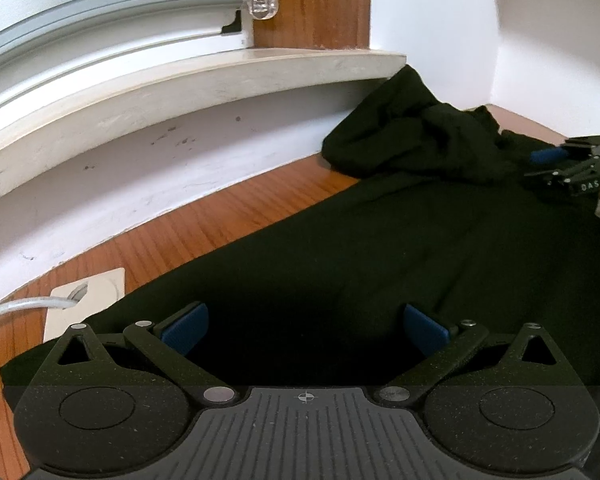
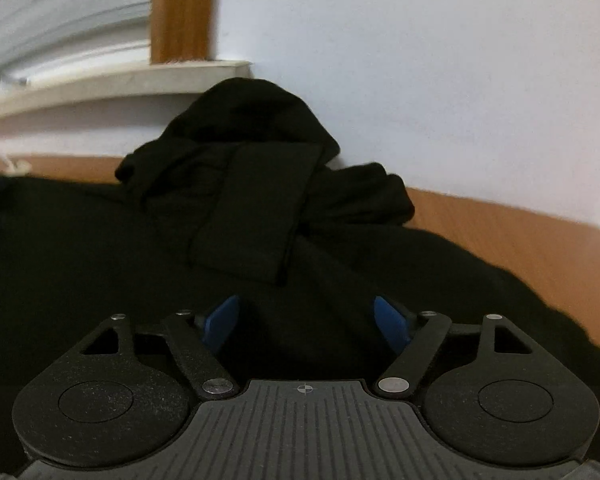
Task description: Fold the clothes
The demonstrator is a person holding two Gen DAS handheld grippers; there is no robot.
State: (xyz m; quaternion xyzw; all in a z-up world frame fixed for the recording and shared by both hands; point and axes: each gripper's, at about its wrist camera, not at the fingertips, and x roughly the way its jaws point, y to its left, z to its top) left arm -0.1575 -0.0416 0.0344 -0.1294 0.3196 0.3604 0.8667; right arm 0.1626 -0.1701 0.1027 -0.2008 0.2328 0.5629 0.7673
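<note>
black garment spread flat over the wooden bench, bunched up top right by the wall, left gripper fingers wide open just above the cloth, right gripper fingers spread too, nothing pinched

Camera setup, 2 views. Your left wrist view sits low and close over the black garment, angled down toward the windowsill, far left. Your right wrist view, equally low, faces the far wall. Both share the garment's bunched far end.
</note>
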